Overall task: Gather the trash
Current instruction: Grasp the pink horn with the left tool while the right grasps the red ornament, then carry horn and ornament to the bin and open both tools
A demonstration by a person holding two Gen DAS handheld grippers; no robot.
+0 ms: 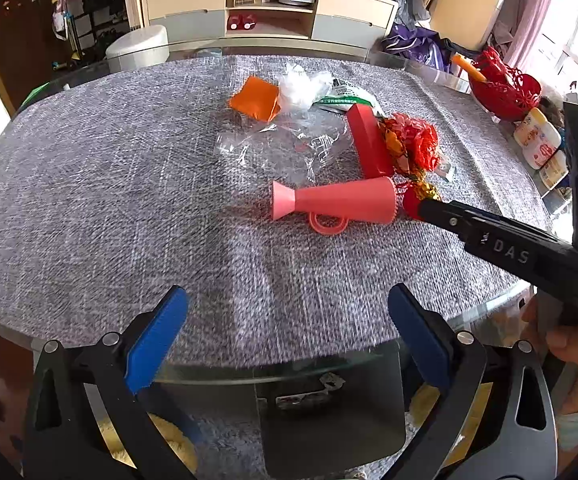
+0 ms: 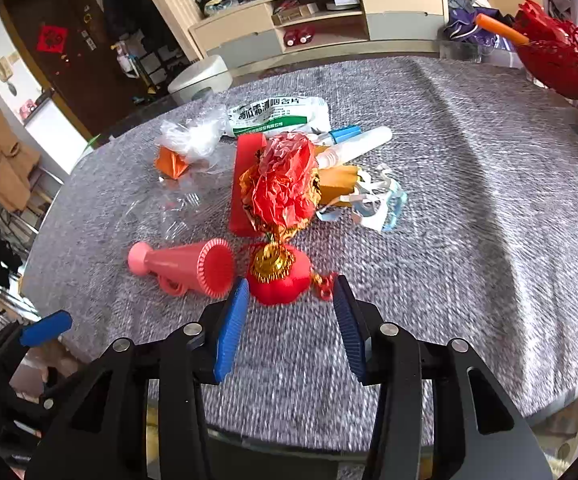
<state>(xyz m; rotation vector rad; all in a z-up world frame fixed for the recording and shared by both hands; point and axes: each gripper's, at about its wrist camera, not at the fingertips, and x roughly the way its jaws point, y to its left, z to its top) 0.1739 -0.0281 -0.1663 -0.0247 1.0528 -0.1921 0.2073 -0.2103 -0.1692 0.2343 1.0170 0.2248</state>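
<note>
A pile of trash lies mid-table on the grey cloth (image 1: 129, 200): a pink plastic horn (image 1: 333, 202) (image 2: 185, 266), a red box (image 1: 369, 140) (image 2: 245, 184), crumpled red-and-gold paper (image 2: 285, 184), an orange packet (image 1: 255, 98), clear plastic wrap (image 1: 285, 144), a white-green pouch (image 2: 277, 114), a white tube (image 2: 357, 146) and paper scraps (image 2: 373, 204). A small red lantern ornament with gold trim (image 2: 279, 276) lies nearest. My right gripper (image 2: 289, 300) is open, its blue pads either side of the ornament's near edge. My left gripper (image 1: 287, 320) is open and empty at the table's near edge.
A red openwork basket (image 1: 501, 88) (image 2: 557, 56) and small bottles (image 1: 537, 140) stand at the table's right edge. A cabinet (image 1: 269, 12) and a white stool (image 1: 139, 46) stand behind the table. The glass table rim (image 1: 289, 376) shows below my left fingers.
</note>
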